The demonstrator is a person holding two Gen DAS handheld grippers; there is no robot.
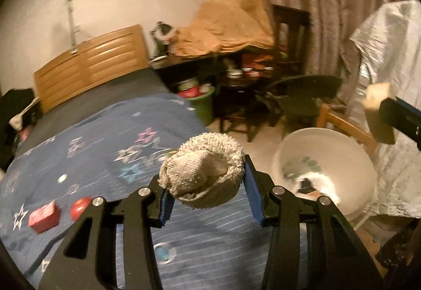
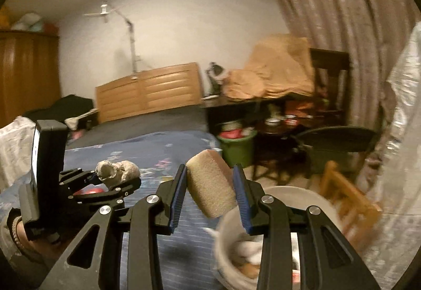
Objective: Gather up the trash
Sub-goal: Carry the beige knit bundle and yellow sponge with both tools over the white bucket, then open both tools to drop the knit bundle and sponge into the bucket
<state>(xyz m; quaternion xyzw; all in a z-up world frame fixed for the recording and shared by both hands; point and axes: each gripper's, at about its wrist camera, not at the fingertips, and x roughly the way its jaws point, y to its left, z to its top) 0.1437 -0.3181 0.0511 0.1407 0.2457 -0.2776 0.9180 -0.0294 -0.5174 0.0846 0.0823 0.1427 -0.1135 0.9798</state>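
Observation:
My left gripper is shut on a crumpled grey-beige sock, held above the blue patterned bedspread. It also shows in the right wrist view, still holding the sock. My right gripper is shut on a tan sponge block, held above the rim of a white bin. The same sponge shows at the right of the left wrist view, above the white bin, which holds paper scraps.
A red box and a red apple lie on the bedspread. A green bucket full of things stands by the bed. A dark cluttered table, a wooden chair and a plastic-covered object crowd the right side.

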